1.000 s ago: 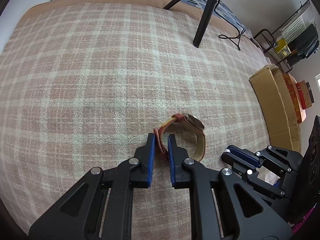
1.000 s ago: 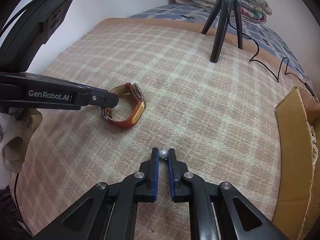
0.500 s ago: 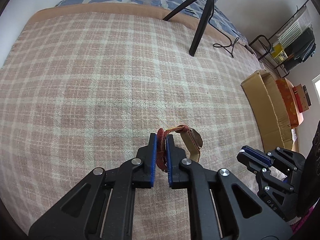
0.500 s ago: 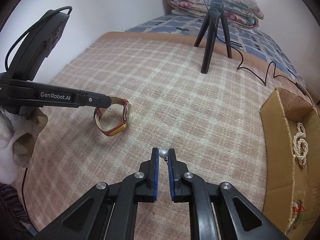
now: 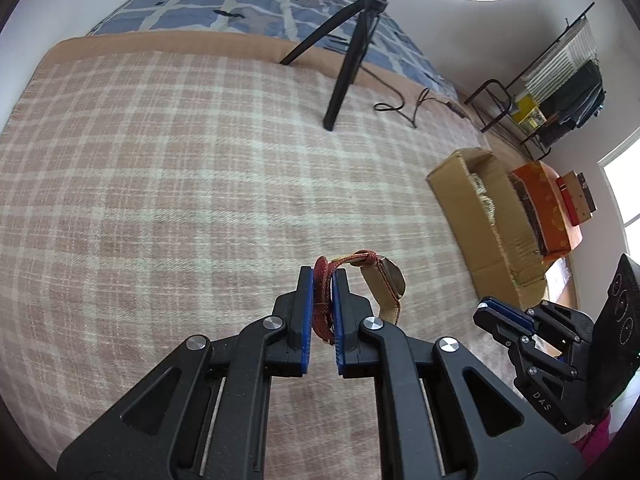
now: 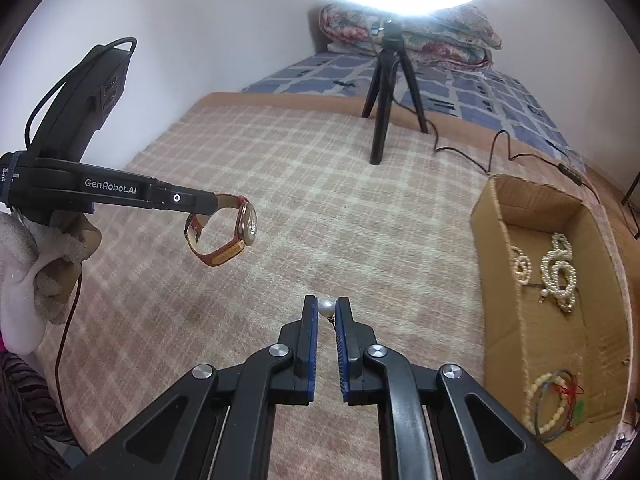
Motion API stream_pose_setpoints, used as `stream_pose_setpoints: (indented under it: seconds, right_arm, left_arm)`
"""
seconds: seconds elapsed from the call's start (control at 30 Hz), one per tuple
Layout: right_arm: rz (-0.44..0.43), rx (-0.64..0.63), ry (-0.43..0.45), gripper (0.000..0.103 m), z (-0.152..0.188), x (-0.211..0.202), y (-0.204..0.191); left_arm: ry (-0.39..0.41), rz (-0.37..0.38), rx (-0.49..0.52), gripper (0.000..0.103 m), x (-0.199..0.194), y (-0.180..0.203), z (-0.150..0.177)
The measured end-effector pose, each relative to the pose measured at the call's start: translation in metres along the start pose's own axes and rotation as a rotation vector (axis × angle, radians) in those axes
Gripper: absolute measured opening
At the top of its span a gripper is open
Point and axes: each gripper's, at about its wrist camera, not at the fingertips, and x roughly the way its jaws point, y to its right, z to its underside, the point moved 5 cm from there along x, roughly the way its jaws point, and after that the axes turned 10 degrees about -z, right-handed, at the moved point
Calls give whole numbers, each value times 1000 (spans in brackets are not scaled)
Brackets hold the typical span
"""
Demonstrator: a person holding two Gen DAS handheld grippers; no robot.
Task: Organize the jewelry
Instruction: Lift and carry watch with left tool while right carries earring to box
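My left gripper [image 5: 322,276] is shut on the red strap of a wristwatch [image 5: 386,284] and holds it in the air above the plaid blanket. The watch [image 6: 236,232] hangs from the left gripper [image 6: 210,204] in the right wrist view, its gold face turned right. My right gripper [image 6: 327,306] is shut on a small white pearl earring [image 6: 326,307], low over the blanket. The right gripper [image 5: 490,310] also shows in the left wrist view. An open cardboard box [image 6: 492,248] at the right holds pearl necklaces [image 6: 558,270] and bead bracelets [image 6: 554,400].
A black tripod [image 6: 386,100] with a ring light stands at the blanket's far edge, its cable [image 6: 496,148] trailing right toward the box. The box [image 5: 460,196] sits by the bed's right edge. A folded quilt [image 6: 412,36] lies at the bed's head.
The left gripper closed on the watch strap and lifted the watch off the blanket. The right gripper rose too, still holding the pearl; both views tilted up.
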Motion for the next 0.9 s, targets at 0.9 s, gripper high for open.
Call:
stream_pose_setpoints:
  seconds: [0.9]
  right_arm:
    - [143,186,156,6,36,-118,109]
  left_arm:
    - [44,176,83,7,-11,120,-20]
